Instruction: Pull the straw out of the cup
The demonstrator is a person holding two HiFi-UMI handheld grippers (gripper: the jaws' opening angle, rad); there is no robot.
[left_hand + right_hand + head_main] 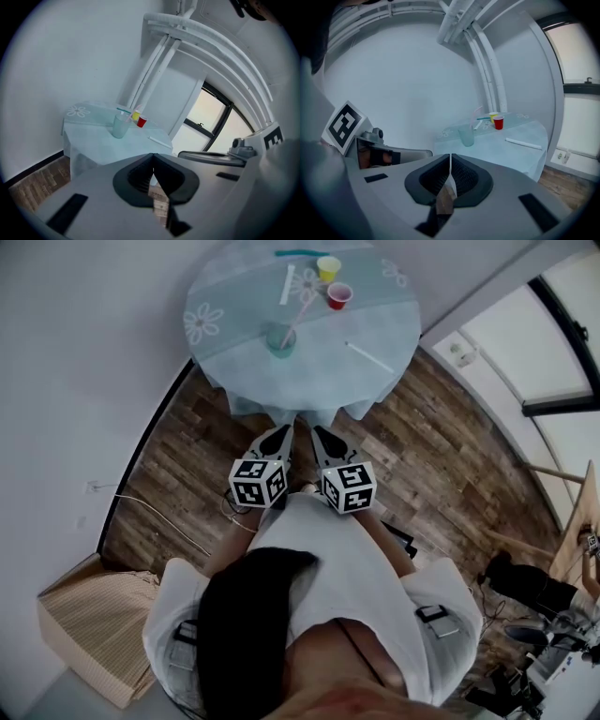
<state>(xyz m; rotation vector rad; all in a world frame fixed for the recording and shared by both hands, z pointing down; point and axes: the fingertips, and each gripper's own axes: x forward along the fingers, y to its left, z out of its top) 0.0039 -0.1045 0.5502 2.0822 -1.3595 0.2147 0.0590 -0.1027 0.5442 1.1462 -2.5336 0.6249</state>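
Observation:
A clear cup (280, 341) with a pink straw (298, 317) leaning out of it stands on the near half of a round table (234, 371) covered in pale blue cloth. Both grippers hover side by side over the wood floor, short of the table's near edge and pointing at it. The left gripper (278, 439) has its jaws together with nothing between them. The right gripper (326, 441) is likewise shut and empty. From the left gripper (153, 157) the cup (120, 126) and straw (132, 114) lie ahead to the left. From the right gripper (450, 157) the cup (466, 136) and straw (474, 117) sit just right of straight ahead.
Behind the cup stand a red cup (339, 296) and a yellow cup (328, 268). A white wrapped straw (368, 357) lies on the table's right side, another white one (288, 285) and a teal one (300, 253) farther back. A cardboard box (89, 629) sits at the lower left. White walls flank the table.

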